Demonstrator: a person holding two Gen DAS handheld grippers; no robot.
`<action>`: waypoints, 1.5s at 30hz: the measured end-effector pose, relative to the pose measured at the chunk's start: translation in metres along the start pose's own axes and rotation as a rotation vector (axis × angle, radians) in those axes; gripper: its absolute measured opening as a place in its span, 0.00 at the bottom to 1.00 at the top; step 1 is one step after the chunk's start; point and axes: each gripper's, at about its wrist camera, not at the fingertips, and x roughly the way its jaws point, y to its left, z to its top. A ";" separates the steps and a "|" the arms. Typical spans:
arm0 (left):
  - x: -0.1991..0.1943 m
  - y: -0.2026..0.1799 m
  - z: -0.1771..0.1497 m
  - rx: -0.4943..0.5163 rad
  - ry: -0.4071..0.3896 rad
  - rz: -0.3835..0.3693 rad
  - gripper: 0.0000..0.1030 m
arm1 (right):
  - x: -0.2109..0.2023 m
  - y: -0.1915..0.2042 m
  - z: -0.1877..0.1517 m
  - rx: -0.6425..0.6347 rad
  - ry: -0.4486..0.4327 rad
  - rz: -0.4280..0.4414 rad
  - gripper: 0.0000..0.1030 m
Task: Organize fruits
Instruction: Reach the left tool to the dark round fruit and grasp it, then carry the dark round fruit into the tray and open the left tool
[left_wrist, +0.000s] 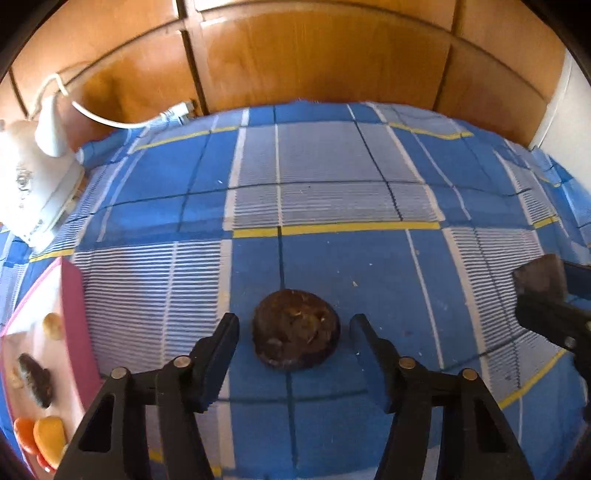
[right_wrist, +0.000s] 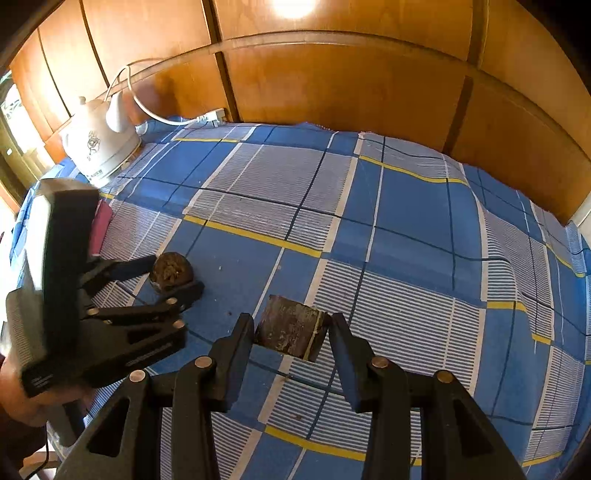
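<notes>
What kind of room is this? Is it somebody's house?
Probably a home, maybe a kitchen or dining corner. A white kettle with its cord stands on a checked tablecloth, wooden cabinet doors are behind it, and a pink tray holds fruit.

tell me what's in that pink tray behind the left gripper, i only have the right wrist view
Observer: The pink tray holds several pieces. There is an orange one and a yellow one at the near end, a dark long one further along, and a pale one beyond that.
Operator: is the left gripper on the round fruit yet
Observer: No. In the left wrist view the left gripper straddles the round brown fruit, but bare cloth shows between each finger and the fruit.
</notes>
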 end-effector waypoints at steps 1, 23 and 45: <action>-0.001 0.000 -0.001 -0.002 -0.028 0.001 0.47 | 0.001 0.001 -0.001 -0.007 0.005 0.002 0.42; -0.109 0.024 -0.092 -0.118 -0.164 -0.030 0.46 | 0.039 0.026 -0.024 -0.136 0.128 0.001 0.41; -0.159 0.049 -0.135 -0.182 -0.207 0.011 0.46 | 0.036 0.031 -0.027 -0.169 0.104 -0.018 0.41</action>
